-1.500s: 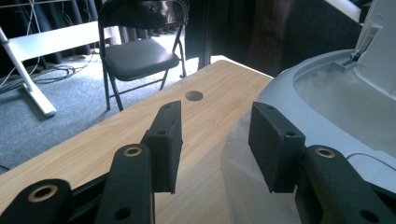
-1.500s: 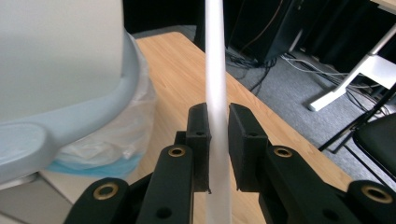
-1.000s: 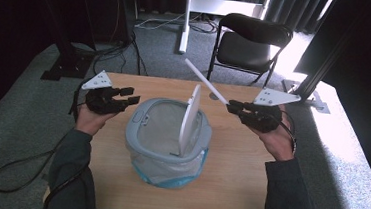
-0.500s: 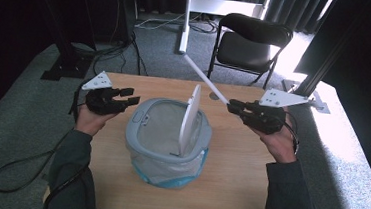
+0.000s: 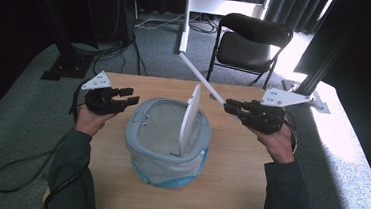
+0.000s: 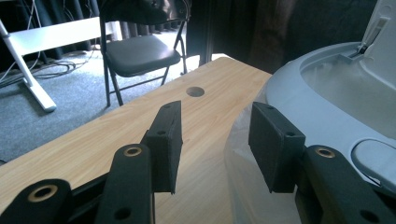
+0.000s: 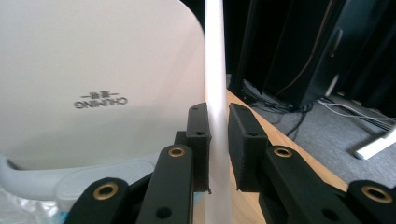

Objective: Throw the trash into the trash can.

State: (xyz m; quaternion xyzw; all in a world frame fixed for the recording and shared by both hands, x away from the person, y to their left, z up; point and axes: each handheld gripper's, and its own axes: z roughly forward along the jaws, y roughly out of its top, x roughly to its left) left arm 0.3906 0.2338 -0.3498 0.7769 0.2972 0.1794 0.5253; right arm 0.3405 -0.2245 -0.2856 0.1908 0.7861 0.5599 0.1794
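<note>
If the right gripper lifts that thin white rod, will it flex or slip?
The white rod looks straight and unbent, so probably stiff. It seems smooth, and the right gripper pinches it near one end, so it may pivot or slip.

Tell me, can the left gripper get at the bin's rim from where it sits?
Probably yes: the left gripper is open right beside the bin's rim, with nothing between them.

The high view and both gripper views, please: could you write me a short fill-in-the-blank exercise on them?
1. The bin's lid stands ____.
2. The right gripper is closed on a white ____.
3. The left gripper has its jaws ____, with nothing between them.
4. Beyond the table stands a black folding ____.

Missing words: upright; rod; open; chair
</note>
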